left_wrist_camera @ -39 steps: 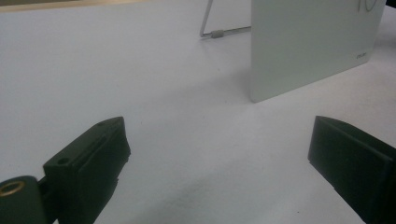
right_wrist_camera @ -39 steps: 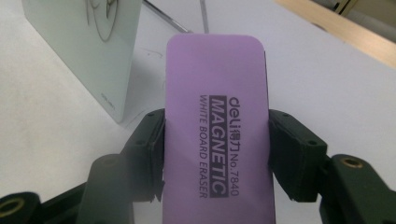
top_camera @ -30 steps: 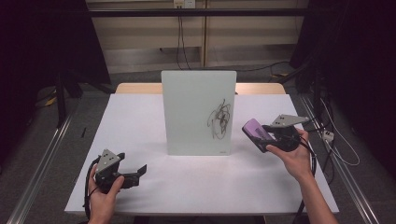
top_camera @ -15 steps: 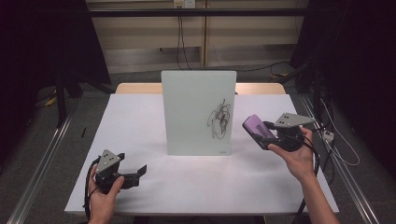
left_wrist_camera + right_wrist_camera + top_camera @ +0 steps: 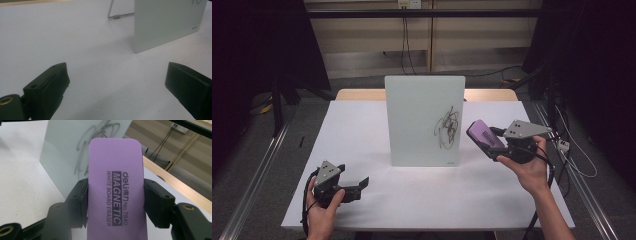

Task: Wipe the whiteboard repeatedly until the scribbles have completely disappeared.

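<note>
Upright whiteboard (image 5: 424, 120) mid-table (image 5: 362, 130)

Right gripper (image 5: 492, 142) with clamped purple rectangular whiteboard eraser (image 5: 484, 138): shifted slightly up and left in right half of high view since a second ago, closer to black scribble (image 5: 448, 129) on upright white rectangular board (image 5: 422, 117). Right hand (image 5: 528, 167) raised a little along with it. Eraser edge now just beside board's right edge.
</note>
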`<state>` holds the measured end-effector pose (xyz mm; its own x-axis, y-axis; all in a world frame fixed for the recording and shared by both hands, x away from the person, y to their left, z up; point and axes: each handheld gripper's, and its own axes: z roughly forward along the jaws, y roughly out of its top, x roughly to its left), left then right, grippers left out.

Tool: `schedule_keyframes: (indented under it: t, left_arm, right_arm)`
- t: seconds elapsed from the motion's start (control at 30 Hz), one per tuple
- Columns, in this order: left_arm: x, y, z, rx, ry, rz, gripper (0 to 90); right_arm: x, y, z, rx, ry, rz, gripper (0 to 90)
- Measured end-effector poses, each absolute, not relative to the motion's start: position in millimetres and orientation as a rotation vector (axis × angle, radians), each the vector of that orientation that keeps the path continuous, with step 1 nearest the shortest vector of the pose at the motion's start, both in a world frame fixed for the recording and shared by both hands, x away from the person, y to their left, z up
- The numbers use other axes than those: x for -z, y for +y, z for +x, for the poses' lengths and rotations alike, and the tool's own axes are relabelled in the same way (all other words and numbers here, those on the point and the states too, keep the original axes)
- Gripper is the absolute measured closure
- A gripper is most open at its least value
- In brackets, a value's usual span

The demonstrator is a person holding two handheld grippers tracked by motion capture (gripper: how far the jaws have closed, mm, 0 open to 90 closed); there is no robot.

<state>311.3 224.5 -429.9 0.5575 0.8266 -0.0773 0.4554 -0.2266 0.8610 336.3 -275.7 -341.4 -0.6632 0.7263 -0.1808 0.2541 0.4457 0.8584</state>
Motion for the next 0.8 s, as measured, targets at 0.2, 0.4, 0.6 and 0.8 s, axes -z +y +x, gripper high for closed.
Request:
schedule_keyframes:
  t: [0.2,0.4,0.6,0.8]
  left_arm:
    - [432,225,313,-0.49,1.045,1.872,5.0]
    - [431,228,312,-0.492,1.055,1.858,5.0]
    - [431,227,312,-0.494,1.056,1.861,5.0]
    - [431,225,314,-0.495,1.052,1.867,5.0]
  right_arm:
    - [336,-267,335,-1.159,2.154,0.779,41.4]
    - [336,-256,337,-1.161,2.147,0.734,41.4]
    - [336,-247,337,-1.169,2.159,0.693,41.4]
    - [336,-237,342,-1.191,2.185,0.669,41.4]
